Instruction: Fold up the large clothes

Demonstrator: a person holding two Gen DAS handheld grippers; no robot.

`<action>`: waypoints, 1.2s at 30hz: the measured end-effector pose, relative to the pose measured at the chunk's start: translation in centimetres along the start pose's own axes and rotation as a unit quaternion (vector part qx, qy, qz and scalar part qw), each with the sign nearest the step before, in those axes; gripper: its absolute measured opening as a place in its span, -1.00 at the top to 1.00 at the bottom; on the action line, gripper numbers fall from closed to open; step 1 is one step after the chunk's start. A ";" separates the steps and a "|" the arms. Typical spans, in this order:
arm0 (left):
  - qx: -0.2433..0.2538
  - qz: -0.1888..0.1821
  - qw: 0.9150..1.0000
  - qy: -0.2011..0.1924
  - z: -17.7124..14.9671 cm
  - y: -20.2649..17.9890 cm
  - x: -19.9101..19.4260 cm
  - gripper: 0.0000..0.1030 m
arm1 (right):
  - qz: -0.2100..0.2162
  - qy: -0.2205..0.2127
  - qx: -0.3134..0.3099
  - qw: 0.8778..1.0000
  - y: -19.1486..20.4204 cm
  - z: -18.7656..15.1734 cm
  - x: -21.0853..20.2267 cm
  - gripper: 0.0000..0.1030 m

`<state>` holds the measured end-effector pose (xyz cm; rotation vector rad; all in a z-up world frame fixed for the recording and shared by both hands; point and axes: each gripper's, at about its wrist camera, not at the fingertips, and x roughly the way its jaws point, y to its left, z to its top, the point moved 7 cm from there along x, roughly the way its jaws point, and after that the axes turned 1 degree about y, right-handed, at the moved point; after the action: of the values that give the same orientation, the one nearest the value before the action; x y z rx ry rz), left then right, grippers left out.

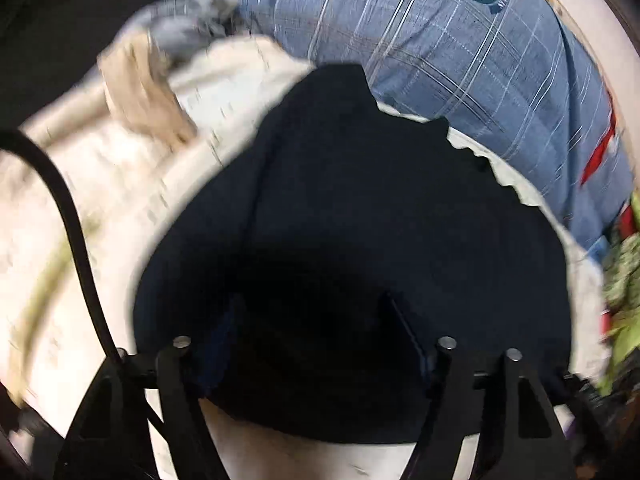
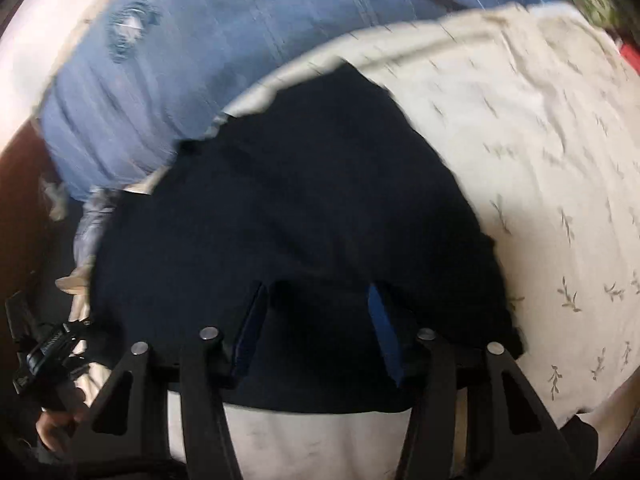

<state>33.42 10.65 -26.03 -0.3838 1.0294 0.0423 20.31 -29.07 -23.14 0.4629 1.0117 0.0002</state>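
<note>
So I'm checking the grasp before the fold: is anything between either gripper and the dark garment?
Nothing visible. The dark garment drapes directly over the left gripper and the right gripper. Only cream bedsheet and blue pillow lie beyond.

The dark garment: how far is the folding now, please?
The dark garment lies bunched on the cream leaf-print sheet, apparently already doubled, though blur hides its layers. In hand: the right gripper and left gripper both sit open at its near edge, fabric between the fingers. Left: further folds and smoothing.
</note>
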 end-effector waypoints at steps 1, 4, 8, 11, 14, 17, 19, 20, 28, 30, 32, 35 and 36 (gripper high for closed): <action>-0.003 0.001 1.000 0.000 0.2 0.5 -0.2 -0.23 | -0.005 -0.001 0.003 1.000 -0.6 0.0 -0.2 0.36; -0.070 -0.008 0.997 -0.024 1.2 3.5 -3.4 -0.24 | -0.016 -0.019 0.031 0.999 -1.4 0.8 -2.7 0.17; -0.129 -0.040 0.989 -0.056 -0.3 7.2 -8.3 -0.77 | -0.007 -0.059 0.010 0.998 -0.3 1.2 -7.0 -0.44; -0.179 -0.096 0.979 -0.014 -2.9 8.2 -8.0 -0.77 | 0.009 -0.054 0.000 0.998 1.5 0.7 -7.5 -0.44; -0.208 -0.105 0.973 0.004 -4.1 8.8 -6.2 -0.77 | 0.033 -0.046 0.000 0.998 3.9 -0.1 -6.7 -0.44; -0.220 -0.106 0.970 0.010 -3.9 9.1 -4.3 -0.78 | 0.046 -0.030 -0.013 0.998 5.9 -1.3 -5.7 -0.44; -0.217 -0.113 0.970 -0.004 -3.1 8.4 -3.9 -0.84 | 0.049 -0.022 -0.018 0.998 6.6 -2.1 -5.4 -0.44; -0.214 -0.116 0.970 -0.006 -2.8 8.1 -3.7 -0.84 | 0.051 -0.019 -0.019 0.998 6.8 -2.4 -5.3 -0.44; -0.199 -0.123 0.972 -0.008 -0.2 4.3 -0.6 -0.27 | 0.055 -0.013 -0.009 0.998 6.2 -2.5 -5.2 -0.44; -0.207 -0.120 0.971 0.006 -0.2 4.2 -0.2 0.83 | 0.055 -0.013 -0.002 0.998 5.9 -2.3 -5.3 -0.44; -0.215 -0.125 0.969 0.005 0.0 4.1 -0.3 0.84 | 0.057 -0.014 0.003 0.998 5.5 -2.2 -5.3 -0.44; -0.211 -0.138 0.968 -0.002 0.8 3.3 -1.4 0.88 | 0.066 -0.012 -0.001 0.998 5.4 -2.4 -5.4 -0.44; -0.201 -0.138 0.970 -0.006 1.2 2.7 -2.0 0.89 | 0.065 -0.012 -0.006 0.998 5.5 -2.5 -5.4 -0.44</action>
<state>32.82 13.86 -24.59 -0.8920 0.9458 0.0025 16.55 -24.29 -17.82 0.5149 0.9571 0.1165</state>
